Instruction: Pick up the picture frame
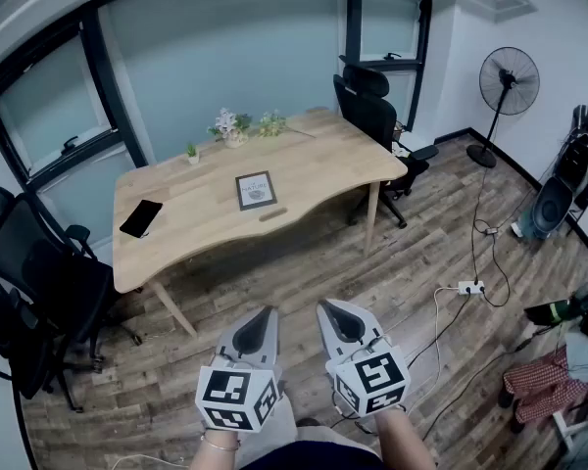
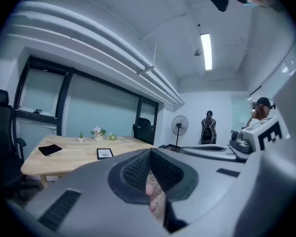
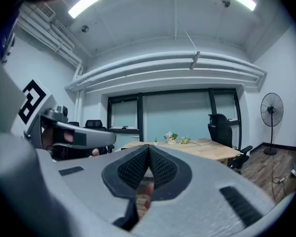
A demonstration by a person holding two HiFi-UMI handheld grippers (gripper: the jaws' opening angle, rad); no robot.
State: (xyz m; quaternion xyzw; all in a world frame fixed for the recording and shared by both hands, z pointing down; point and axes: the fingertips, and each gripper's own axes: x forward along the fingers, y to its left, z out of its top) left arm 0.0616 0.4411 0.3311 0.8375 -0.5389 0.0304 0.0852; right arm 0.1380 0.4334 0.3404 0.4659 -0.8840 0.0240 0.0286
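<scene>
Left claw (image 1: 267, 313) and right claw (image 1: 326, 307) are pressed together, empty, at lower centre. We have not yet reached the small black picture frame (image 1: 256, 190) on the pale wooden counter (image 1: 323, 160), upper centre.

This is an office room, like a small meeting room. A big wooden table (image 1: 323, 164) stands in the middle of a wood floor (image 1: 304, 282), with black office chairs on wheels at its far right corner (image 1: 377, 111) and by its left edge (image 1: 39, 272). There are tall windows with dark frames (image 1: 49, 116), long lights on the ceiling (image 2: 206, 51), a standing fan (image 1: 508, 81) in the corner, and a power strip (image 1: 469, 287) with cords on the floor.
</scene>
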